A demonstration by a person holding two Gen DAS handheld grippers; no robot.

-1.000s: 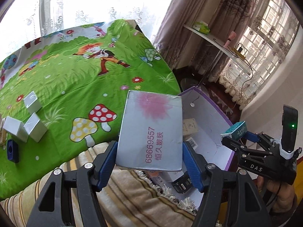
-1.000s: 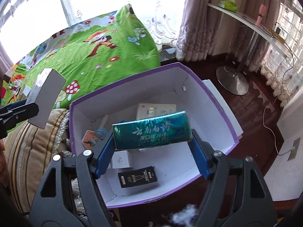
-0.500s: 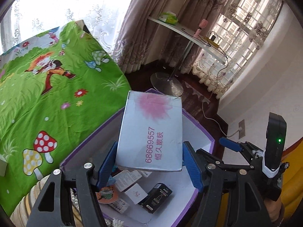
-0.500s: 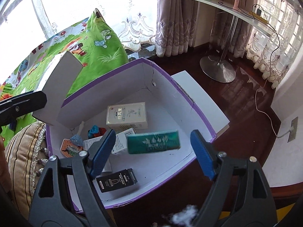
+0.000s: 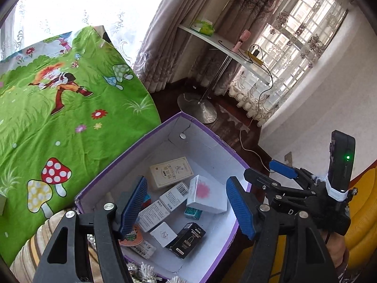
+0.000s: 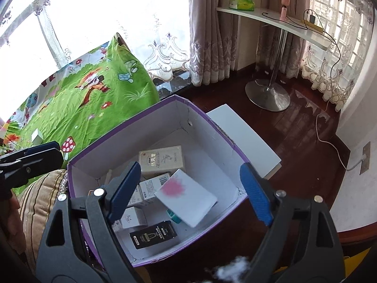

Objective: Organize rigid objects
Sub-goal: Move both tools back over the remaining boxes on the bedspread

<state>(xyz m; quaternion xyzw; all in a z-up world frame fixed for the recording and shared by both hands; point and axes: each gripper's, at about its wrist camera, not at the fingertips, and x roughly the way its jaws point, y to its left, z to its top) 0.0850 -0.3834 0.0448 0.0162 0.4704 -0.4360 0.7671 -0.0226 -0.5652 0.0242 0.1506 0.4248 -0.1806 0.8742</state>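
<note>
Purple-rimmed box (image 5: 207, 127) already holds several cartons; the white pink-splotched carton (image 6: 186, 197) lies inside, atop them. Left gripper (image 5: 186, 202) and right gripper (image 6: 190, 188) both gape empty above the box. One small white carton (image 6: 37, 136) remains on the green bedspread (image 6: 94, 103) beside the box.

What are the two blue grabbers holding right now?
Nothing. The left gripper and right gripper both stand open and empty above the purple-edged cardboard box. The white box with the pink blotch lies loose inside it.
</note>
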